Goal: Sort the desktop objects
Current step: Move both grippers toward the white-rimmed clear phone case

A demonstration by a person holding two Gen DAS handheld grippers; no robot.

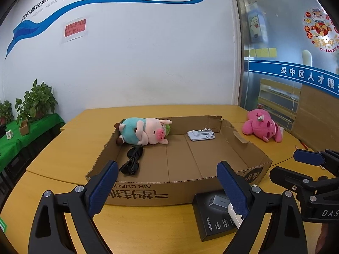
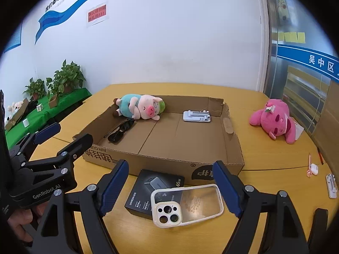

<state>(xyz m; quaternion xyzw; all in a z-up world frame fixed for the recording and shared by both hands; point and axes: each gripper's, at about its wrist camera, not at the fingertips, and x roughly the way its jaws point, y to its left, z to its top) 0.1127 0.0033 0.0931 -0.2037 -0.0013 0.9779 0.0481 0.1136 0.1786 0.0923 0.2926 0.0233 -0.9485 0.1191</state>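
A shallow cardboard box (image 1: 250, 148) (image 2: 169, 158) lies on the wooden table. In it are a pig plush (image 1: 144, 132) (image 2: 141, 105), black sunglasses (image 1: 132, 160) (image 2: 119, 132) and a grey phone stand (image 1: 201, 135) (image 2: 197, 116). In front of the box a clear phone case (image 2: 188, 205) leans on a black charger box (image 1: 211, 218) (image 2: 146, 190). A pink plush (image 1: 262, 128) (image 2: 275, 119) lies right of the box. My left gripper (image 1: 167, 188) is open and empty before the box. My right gripper (image 2: 171, 188) is open, straddling the phone case.
At the table's right edge lie a white earbud case (image 2: 314, 169), a pink pen (image 2: 309, 167) and a white stand (image 2: 332, 185). A green-covered side table (image 1: 25, 135) with potted plants (image 1: 37, 101) stands at left. A wall runs behind the table.
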